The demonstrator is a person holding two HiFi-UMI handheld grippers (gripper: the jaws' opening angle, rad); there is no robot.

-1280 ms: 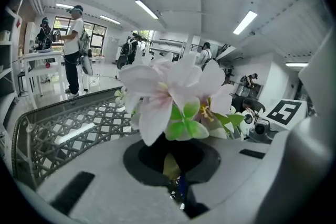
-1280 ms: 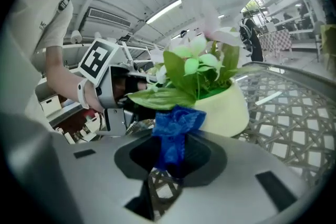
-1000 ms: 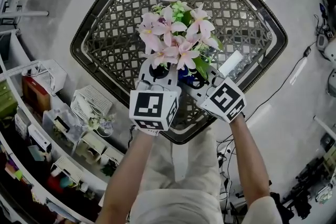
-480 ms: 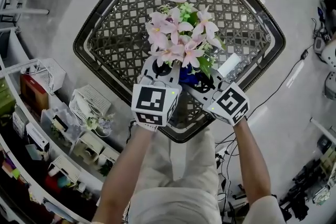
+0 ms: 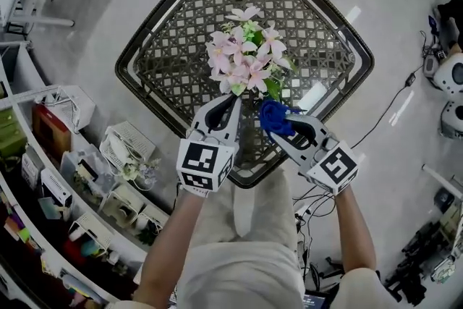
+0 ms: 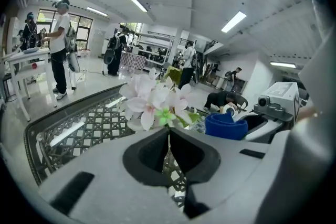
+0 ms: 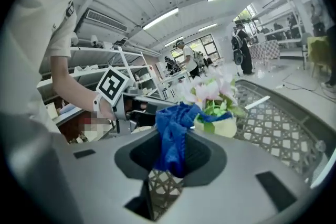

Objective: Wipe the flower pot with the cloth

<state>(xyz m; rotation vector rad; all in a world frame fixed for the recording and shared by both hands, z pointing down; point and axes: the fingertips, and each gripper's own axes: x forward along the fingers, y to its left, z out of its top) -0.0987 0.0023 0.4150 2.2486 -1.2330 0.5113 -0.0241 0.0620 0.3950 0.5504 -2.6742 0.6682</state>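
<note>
Pink artificial flowers [image 5: 246, 58] stand on the woven table [image 5: 181, 47] and hide their pot from the head view. In the right gripper view the cream pot [image 7: 220, 126] shows under the flowers [image 7: 210, 92]. My right gripper [image 5: 278, 127] is shut on a bunched blue cloth [image 5: 273, 118], just short of the plant on its near right. The cloth [image 7: 170, 118] hangs out of the closed jaws of the right gripper [image 7: 173, 136]. My left gripper [image 5: 233, 99] is shut, tips at the base of the flowers [image 6: 152, 99]. Whether it pinches anything I cannot tell.
The table is a diamond-shaped wicker top with a dark rim [image 5: 249, 181] near my body. Shelves crowded with boxes [image 5: 72, 155] run along the left. Cables [image 5: 391, 112] lie on the floor to the right. People [image 6: 60, 44] stand at benches far behind.
Both grippers have drawn back toward my body and risen. The blue cloth has come out from under the flowers. The head camera has pulled away from the table.
</note>
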